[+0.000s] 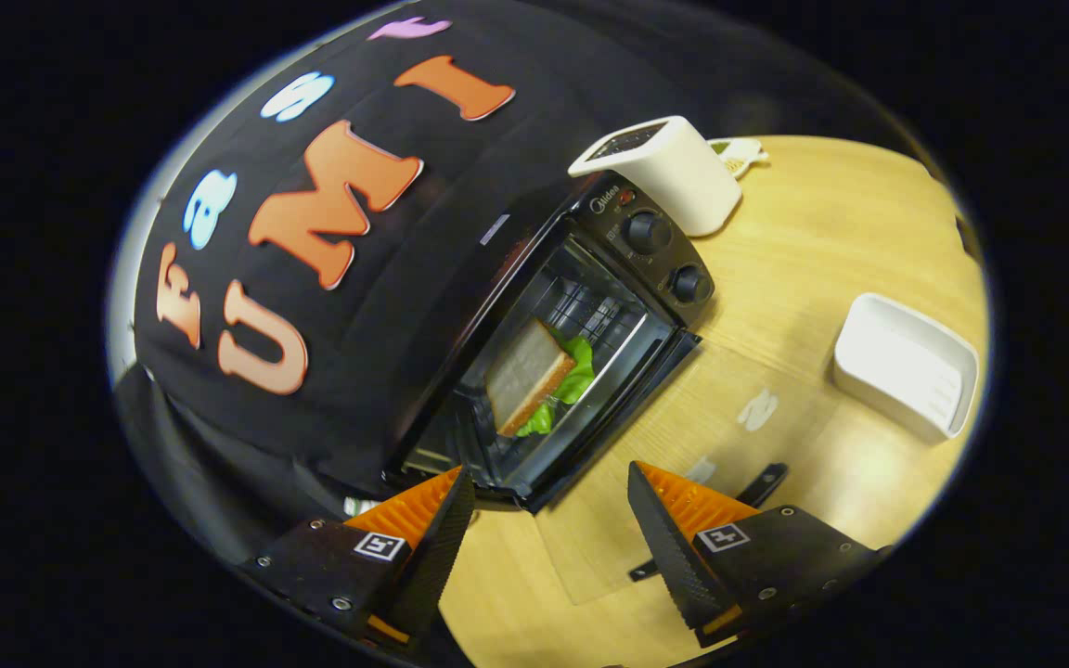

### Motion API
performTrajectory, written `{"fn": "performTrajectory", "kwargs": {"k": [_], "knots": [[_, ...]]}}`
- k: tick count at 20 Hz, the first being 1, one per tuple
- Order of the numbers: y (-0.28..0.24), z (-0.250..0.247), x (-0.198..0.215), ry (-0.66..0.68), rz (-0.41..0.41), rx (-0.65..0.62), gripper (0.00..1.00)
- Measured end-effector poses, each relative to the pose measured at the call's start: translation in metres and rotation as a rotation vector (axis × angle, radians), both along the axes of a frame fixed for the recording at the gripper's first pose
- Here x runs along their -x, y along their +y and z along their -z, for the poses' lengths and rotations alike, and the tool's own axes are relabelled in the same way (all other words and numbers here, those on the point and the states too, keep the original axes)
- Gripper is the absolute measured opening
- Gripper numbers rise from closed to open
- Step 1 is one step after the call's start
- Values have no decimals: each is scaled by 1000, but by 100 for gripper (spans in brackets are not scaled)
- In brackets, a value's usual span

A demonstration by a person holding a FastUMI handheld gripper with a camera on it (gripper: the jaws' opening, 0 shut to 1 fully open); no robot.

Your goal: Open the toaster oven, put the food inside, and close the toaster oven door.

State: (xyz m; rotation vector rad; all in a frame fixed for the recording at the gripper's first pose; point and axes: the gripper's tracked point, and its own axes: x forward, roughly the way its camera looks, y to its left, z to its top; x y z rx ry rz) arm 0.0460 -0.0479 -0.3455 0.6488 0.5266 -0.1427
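The black toaster oven (590,306) stands on the wooden table against the booth wall, just beyond my fingers. Its glass door (720,427) is swung fully down and lies nearly flat over the table. The door's dark handle (763,482) shows beside my right finger. Inside the oven sits the food, a sandwich (525,374) of brown bread with green lettuce sticking out at its side. My gripper (550,475) is open, a short way back from the oven's mouth, with nothing between its fingers. The lowered door lies partly between and ahead of the fingers.
A white pop-up toaster (674,172) stands right beside the oven's knob panel, with a small pale object (739,154) behind it. A white rectangular tray (906,366) rests on the table (831,232) beyond the door.
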Motion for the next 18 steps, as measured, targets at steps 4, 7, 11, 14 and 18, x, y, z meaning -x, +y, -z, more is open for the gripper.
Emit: {"fn": "performTrajectory", "kwargs": {"k": [4, 7, 11, 14, 18], "knots": [[-24, 11, 35, 53, -61, 217, 98], [-34, 29, 59, 99, -118, 359, 98], [-44, 56, 86, 187, -170, 486, 99], [-50, 78, 90, 251, -211, 584, 99], [-51, 92, 82, 295, -246, 650, 99]]}}
